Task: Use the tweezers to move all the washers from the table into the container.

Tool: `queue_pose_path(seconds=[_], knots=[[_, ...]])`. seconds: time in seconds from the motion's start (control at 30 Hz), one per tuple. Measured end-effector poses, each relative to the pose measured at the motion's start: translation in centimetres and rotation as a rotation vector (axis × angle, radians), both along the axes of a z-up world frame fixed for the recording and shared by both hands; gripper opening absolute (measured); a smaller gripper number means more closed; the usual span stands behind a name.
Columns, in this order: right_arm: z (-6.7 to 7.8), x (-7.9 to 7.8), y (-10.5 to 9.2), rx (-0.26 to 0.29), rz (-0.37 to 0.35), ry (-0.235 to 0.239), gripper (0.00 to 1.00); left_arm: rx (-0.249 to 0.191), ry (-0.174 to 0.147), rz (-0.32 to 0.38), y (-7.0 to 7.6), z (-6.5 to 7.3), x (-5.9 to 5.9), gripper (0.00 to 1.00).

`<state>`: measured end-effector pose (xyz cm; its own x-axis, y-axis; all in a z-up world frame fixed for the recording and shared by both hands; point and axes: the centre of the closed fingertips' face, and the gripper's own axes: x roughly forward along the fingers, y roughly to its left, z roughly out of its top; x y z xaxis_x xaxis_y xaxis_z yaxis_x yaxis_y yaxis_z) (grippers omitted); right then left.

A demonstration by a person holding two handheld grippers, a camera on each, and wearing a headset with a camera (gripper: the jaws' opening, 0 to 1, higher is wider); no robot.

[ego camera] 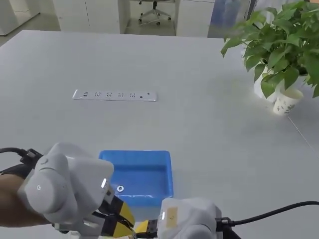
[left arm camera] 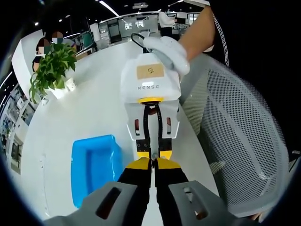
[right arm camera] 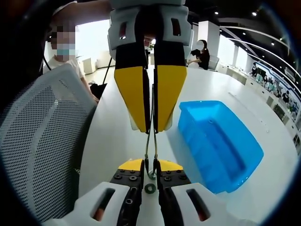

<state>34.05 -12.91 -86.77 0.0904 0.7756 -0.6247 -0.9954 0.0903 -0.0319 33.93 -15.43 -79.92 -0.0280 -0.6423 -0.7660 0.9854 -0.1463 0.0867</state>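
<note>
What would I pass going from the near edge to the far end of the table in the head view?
The left gripper and right gripper, blue container holding a washer, white power strip, office chair.

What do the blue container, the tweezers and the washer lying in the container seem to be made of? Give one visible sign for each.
Blue container: probably moulded plastic, glossy; even colour, rounded rim, soft highlights.
Tweezers: likely bare metal; thin, silvery, reflective arms.
Washer: apparently metal, a small pale grey ring; too small to judge its finish.
</note>
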Motion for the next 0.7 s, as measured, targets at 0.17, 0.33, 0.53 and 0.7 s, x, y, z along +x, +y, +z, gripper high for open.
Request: queue_pose_path(seconds=[0.17,0.33,0.53,0.7], knots=[[-0.06,0.04,-0.15,-0.003,-0.006,0.004,0.12,-0.010,0.014,0.010,-0.38,0.03,0.25,0.05],[0.00,0.02,-0.28,-0.012,-0.005,0.000,0.13,-0.011,0.020,0.007,-0.55,0.03,0.28,0.05],[0.18,0.05,-0.41,-0.004,-0.015,0.005,0.13,-0.012,0.024,0.002,-0.61,0.04,0.20,0.05],[0.16,0.19,-0.49,-0.004,-0.019,0.012,0.10,-0.015,0.027,-0.001,-0.75,0.03,0.15,0.05]])
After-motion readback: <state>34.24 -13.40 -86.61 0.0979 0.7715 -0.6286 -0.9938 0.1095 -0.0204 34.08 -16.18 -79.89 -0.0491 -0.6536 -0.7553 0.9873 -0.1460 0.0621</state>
